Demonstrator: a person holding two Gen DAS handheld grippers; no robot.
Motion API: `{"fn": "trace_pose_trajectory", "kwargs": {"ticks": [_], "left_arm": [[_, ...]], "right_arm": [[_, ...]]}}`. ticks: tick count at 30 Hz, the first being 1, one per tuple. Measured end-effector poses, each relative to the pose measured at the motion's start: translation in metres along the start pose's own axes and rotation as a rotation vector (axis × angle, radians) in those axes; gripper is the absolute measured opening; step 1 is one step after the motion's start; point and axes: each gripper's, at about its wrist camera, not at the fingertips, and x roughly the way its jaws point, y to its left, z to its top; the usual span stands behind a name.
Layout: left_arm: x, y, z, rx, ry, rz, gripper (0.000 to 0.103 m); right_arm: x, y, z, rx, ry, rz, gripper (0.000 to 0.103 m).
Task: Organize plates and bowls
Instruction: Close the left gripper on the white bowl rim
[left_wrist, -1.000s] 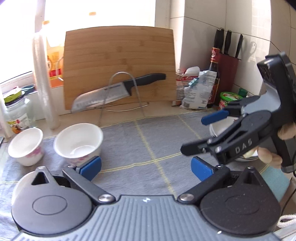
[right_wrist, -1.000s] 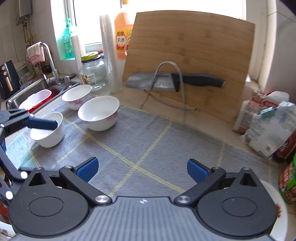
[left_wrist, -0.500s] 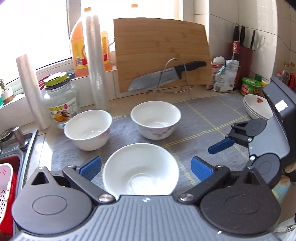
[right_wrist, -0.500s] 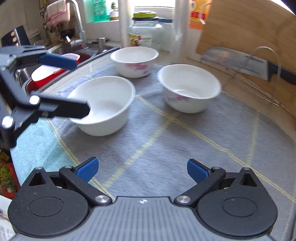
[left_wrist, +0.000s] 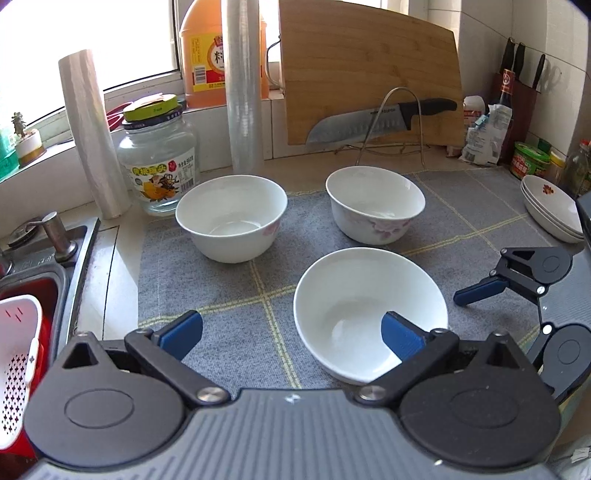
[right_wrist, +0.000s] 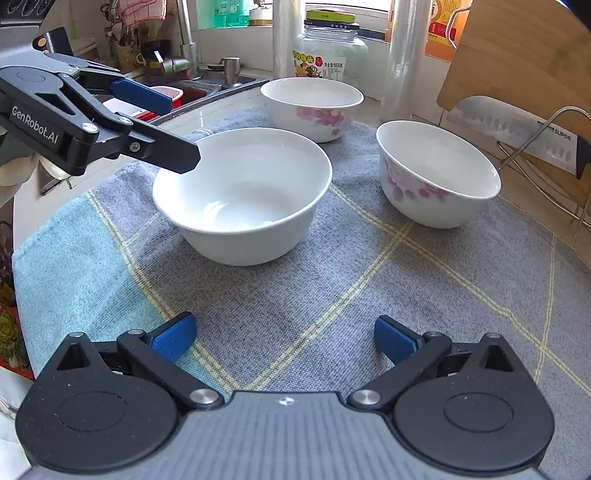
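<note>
L gripper: fingers spread wide, holding nothing. Its R pad overlaps the near plain bowl in L wrist view; in R wrist view one black finger sits at the bowl's 10 o'clock rim. Contact w/ rim: cannot tell.

R gripper: fingers spread wide, holding nothing, above bare cloth. In L wrist view it shows at 3 o'clock of the near bowl, apart from it.

Bowls, 3 pcs, all upright on the grey checked mat:
- Near plain bowl: mat centre, closest to L gripper. R wrist view: approx. 11 o'clock of R gripper.
- Back-left bowl: pink flower print, approx. 10 o'clock of near bowl, apart from it. Just beside the glass jar.
- Back-right bowl: pink flower print, 12 o'clock of near bowl, apart from it.

Plates: stack of shallow white plates w/ red motif, at mat's far R edge, approx. 2 o'clock of near bowl, well apart from the bowls.

Surroundings (L wrist view):
- Sink at 9 o'clock, w/ red-and-white basket inside.
- Two film rolls, upright: and.
- Orange oil bottle on the sill.
- Bamboo cutting board leaning at the back; knife on wire rack in front of it.
- Knife block at 1 o'clock corner.
</note>
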Motion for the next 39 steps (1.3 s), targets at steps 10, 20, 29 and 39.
{"fn": "trace_pose_trajectory", "kwargs": {"ticks": [10, 20, 29, 39], "left_arm": [[0.037, 0.005, 0.019, 0.090, 0.102, -0.076, 0.098], [0.052, -0.001, 0.024, 0.137, 0.143, -0.134, 0.083], [0.055, -0.002, 0.029, 0.150, 0.164, -0.185, 0.066], [0.059, -0.006, 0.029, 0.187, 0.186, -0.218, 0.051]], "right_arm": [[0.012, 0.010, 0.022, 0.032, -0.001, 0.014, 0.103], [0.010, 0.025, 0.034, -0.046, -0.028, -0.008, 0.103], [0.011, 0.029, 0.046, -0.082, -0.038, -0.015, 0.089], [0.008, 0.033, 0.047, -0.097, -0.044, -0.024, 0.084]]}}
